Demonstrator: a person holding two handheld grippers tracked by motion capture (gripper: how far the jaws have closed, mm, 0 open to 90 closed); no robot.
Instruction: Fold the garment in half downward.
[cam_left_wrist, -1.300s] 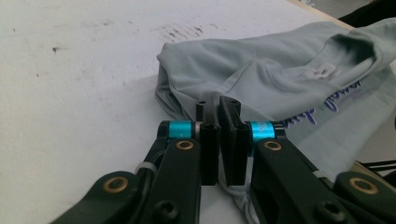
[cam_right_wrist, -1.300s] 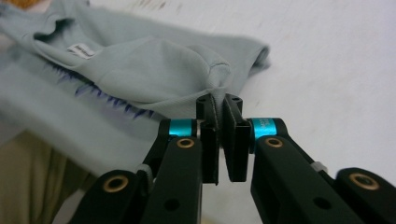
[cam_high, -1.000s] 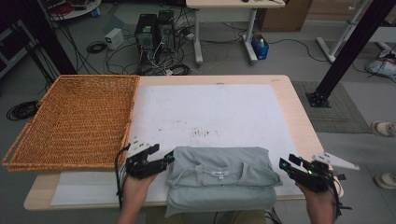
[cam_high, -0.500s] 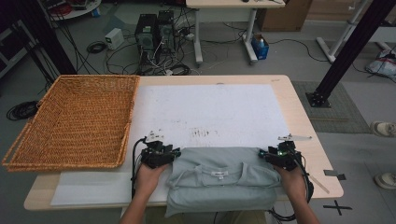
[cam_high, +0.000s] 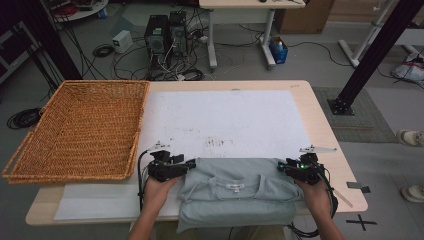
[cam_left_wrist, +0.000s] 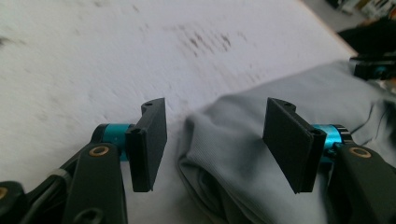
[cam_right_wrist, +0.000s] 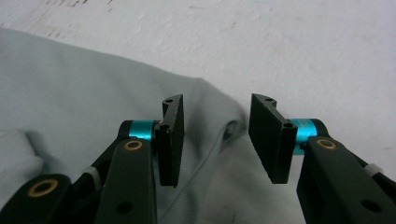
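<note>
The folded grey T-shirt (cam_high: 237, 192) lies at 6 o'clock on the worktop (cam_high: 320, 125), soft and limp. Your left gripper (cam_left_wrist: 212, 140), jaws just reopening, and right gripper (cam_right_wrist: 215, 140) both stand apart astride its far corners. Pinch those thick folds.

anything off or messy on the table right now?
Nothing damaged or spilled. The folded shirt lies square at the near edge, its far corners bunched between the open jaws of the left hand-held gripper and right hand-held gripper. The white mat has dark smudges near its middle. The basket overhangs the table's left edge.
</note>
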